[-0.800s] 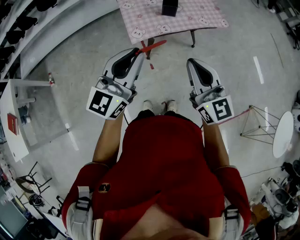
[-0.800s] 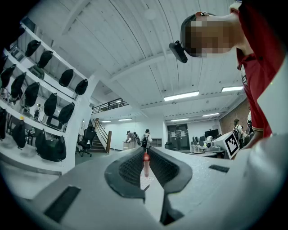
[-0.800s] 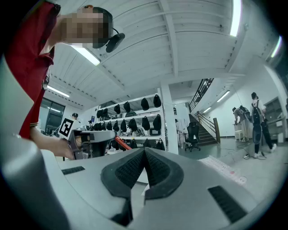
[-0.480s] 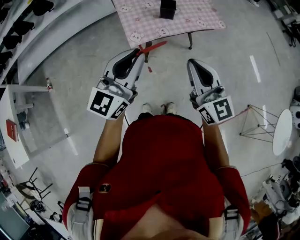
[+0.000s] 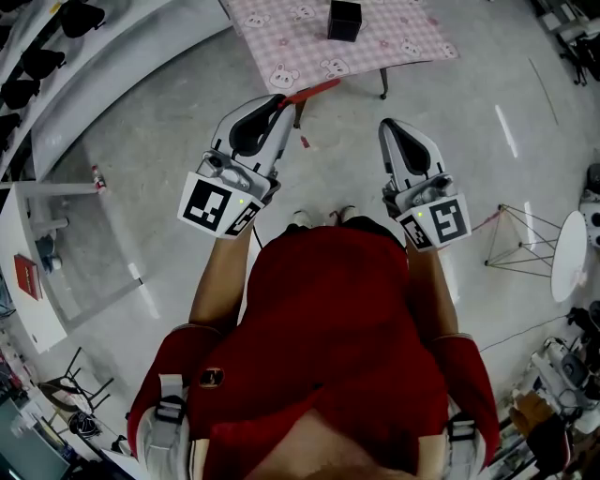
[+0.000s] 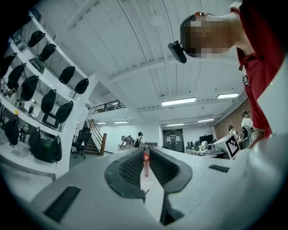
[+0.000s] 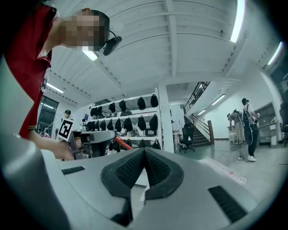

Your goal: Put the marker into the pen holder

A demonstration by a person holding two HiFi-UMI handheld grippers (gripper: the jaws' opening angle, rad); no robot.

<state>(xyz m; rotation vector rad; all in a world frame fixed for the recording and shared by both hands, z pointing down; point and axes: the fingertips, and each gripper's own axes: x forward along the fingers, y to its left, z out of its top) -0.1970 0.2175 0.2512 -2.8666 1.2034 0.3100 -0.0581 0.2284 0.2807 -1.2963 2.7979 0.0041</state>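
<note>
In the head view my left gripper point(image 5: 279, 99) is shut on a red marker point(image 5: 310, 91), which sticks out to the right just short of the table's near edge. The black pen holder point(image 5: 344, 19) stands on the pink checked table point(image 5: 403, 39), farther ahead. My right gripper point(image 5: 386, 126) is shut with nothing in it, level with the left one over the floor. In the left gripper view the marker point(image 6: 146, 164) is pinched between the pads of the left gripper point(image 6: 146, 155). The right gripper view shows its own right gripper point(image 7: 144, 152) closed and, at left, the marker point(image 7: 120, 143).
A white round table point(image 5: 568, 264) and a wire-frame stand point(image 5: 514, 246) are on the floor at right. A white counter point(image 5: 26, 251) and shelves of black bags run along the left. People stand in the far background point(image 7: 246, 126).
The table and pen holder have shifted slightly lower in the head view. Both grippers keep the same pose, the left still holding the marker.
</note>
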